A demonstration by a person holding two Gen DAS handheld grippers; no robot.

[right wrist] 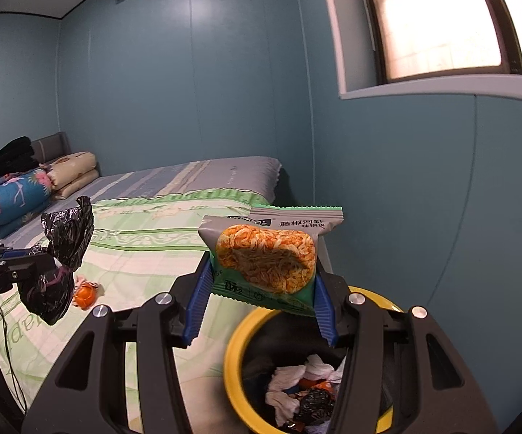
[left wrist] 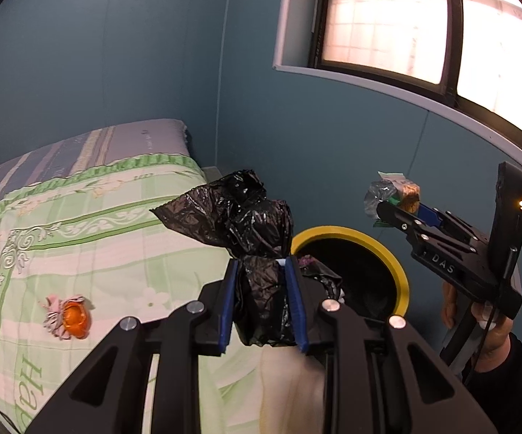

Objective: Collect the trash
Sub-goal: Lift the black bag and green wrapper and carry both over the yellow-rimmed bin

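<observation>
Both tongs were loaded: the left gripper [left wrist: 262,289] pinched a crumpled black bag [left wrist: 246,224] and the right gripper [right wrist: 261,302] clamped a snack packet [right wrist: 266,253], each carried near the yellow-rimmed bin [right wrist: 232,354], which sat at five o'clock under the packet. The step looked like dropping both in, so each load wanted centring over the opening before the jaws spread, one at a time; an orange wrapper [left wrist: 74,320] lay on the bed [left wrist: 123,231] at nine o'clock
</observation>
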